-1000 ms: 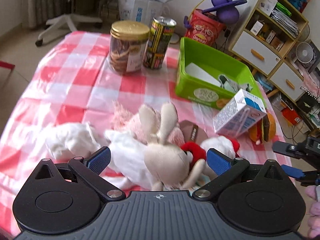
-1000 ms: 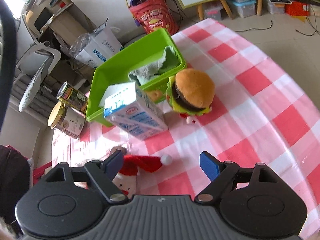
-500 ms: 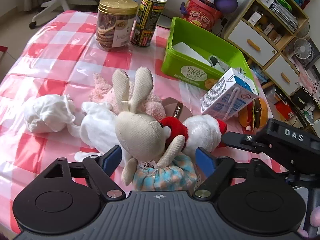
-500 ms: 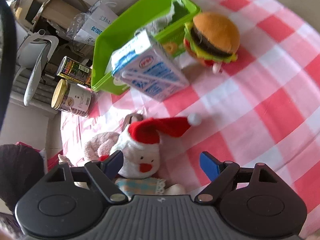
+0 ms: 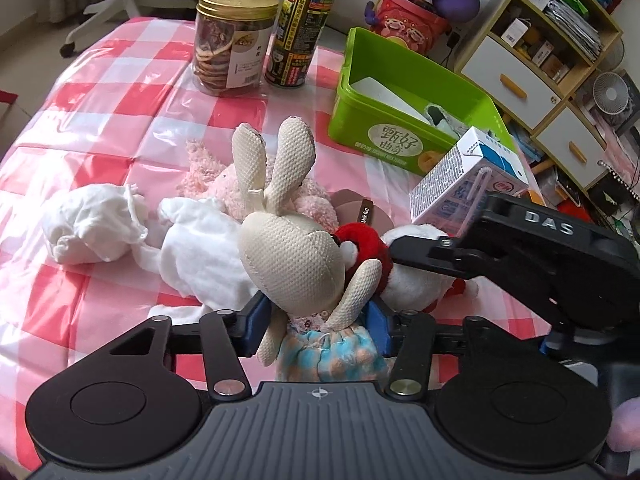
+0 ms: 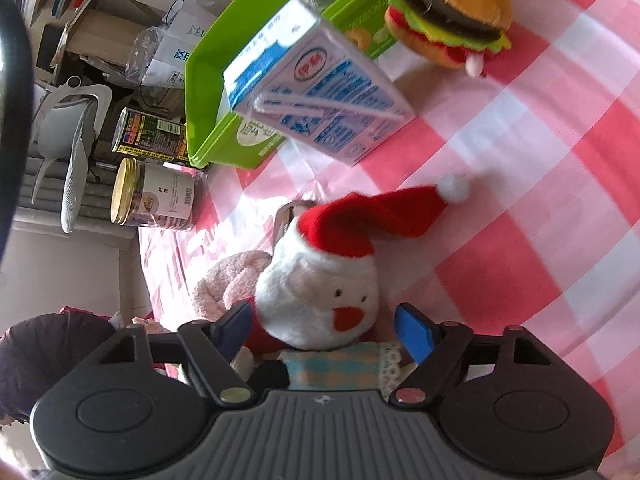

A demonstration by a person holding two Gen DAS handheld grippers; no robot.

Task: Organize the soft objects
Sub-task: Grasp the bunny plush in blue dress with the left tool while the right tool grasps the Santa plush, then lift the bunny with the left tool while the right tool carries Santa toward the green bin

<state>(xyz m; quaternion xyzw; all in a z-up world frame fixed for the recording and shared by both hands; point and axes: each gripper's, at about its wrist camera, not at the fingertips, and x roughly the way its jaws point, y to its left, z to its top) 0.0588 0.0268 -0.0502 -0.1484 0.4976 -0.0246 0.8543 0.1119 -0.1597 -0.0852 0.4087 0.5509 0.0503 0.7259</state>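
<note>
Knit beige rabbit [image 5: 292,256] between closing left gripper [image 5: 316,320], fluffy Santa plush [image 6: 320,292]

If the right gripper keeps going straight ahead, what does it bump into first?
Most likely the Santa plush: it lies right between the closing jaws of the right gripper, with its red hat stretching ahead.

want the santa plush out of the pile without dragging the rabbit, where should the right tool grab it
Grip the santa plush across its round white head, coming from above on the face side. The head sits between the closing right tool; its floppy hat gives little hold.
</note>
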